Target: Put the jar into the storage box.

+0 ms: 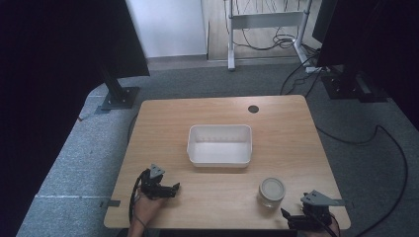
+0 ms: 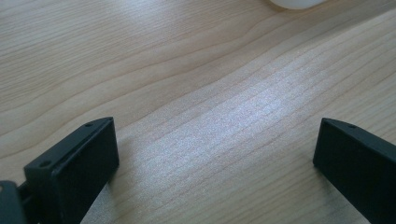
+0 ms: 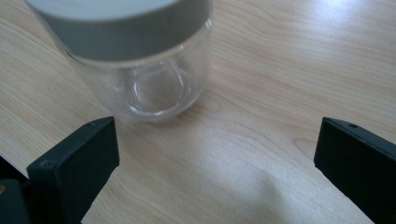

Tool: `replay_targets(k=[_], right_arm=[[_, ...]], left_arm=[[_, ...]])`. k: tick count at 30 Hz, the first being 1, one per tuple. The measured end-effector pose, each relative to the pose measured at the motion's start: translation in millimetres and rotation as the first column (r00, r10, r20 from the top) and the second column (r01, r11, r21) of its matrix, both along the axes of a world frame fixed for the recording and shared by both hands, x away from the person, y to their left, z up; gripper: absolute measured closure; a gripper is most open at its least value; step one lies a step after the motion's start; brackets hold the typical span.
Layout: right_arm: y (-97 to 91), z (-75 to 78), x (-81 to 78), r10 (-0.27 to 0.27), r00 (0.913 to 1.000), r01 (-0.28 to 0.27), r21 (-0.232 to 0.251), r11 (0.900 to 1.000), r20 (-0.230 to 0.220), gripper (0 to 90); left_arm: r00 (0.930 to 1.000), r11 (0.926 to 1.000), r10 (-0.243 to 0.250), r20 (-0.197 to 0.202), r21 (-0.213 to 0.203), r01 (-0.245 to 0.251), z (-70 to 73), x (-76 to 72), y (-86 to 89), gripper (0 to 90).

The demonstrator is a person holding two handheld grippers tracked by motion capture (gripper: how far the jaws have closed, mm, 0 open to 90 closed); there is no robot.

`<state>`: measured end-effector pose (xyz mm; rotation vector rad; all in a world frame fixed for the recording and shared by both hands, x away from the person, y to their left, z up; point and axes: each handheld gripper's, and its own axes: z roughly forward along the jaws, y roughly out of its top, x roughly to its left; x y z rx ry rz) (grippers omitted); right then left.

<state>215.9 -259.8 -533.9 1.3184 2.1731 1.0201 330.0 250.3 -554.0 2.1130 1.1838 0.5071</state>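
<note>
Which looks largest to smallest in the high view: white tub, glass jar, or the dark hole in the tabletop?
1. White tub, far the largest.
2. Glass jar with its pale lid.
3. Dark hole, smallest; it lies farther from the camera, but the gap is plain.

Dim room, soft glare on table [image 2: 243,116], close-ups slightly blurred.

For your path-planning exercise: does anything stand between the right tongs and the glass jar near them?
Nothing visible does. The right tongs stand open, and only bare table lies between them and the glass jar. In the right gripper view the jar sits just ahead, toward that view's left-hand jaw, not yet between the jaws.
</note>
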Motion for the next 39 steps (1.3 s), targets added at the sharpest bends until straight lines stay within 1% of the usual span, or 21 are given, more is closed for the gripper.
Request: replay_targets(k=[12,13,17,22,27,39], right_arm=[[13.3,4.3,10.3,0.035,0.9993,-0.035,0.010,0.9993,0.009,0.0],[15.4,4.2,11.9,0.050,0.9987,-0.050,0.007,0.9987,0.008,0.0],[21.1,5.3,14.2,0.074,0.9972,-0.074,0.008,0.9972,0.014,0.0],[27.1,7.7,17.3,0.095,0.9953,-0.095,0.006,0.9955,0.020,0.0],[33.7,8.3,21.3,0.109,0.9939,-0.109,0.002,0.9940,0.020,0.0],[42.4,5.5,30.0,0.125,0.9920,-0.125,0.007,0.9921,0.014,1.0]], left_arm=[[1.0000,1.0000,0.001,0.000,0.000,-0.001,0.0,0.0,0.0,0.0],[1.0000,1.0000,0.001,0.000,0.000,-0.001,0.0,0.0,0.0,0.0],[1.0000,1.0000,0.001,0.000,0.000,-0.001,0.0,0.0,0.0,0.0],[1.0000,1.0000,0.002,0.000,0.000,-0.002,0.0,0.1,0.0,0.0],[1.0000,1.0000,0.002,0.000,-0.001,-0.002,0.0,0.0,0.0,0.0],[1.0000,1.0000,0.002,0.000,0.000,-0.002,0.0,0.1,0.0,0.0]])
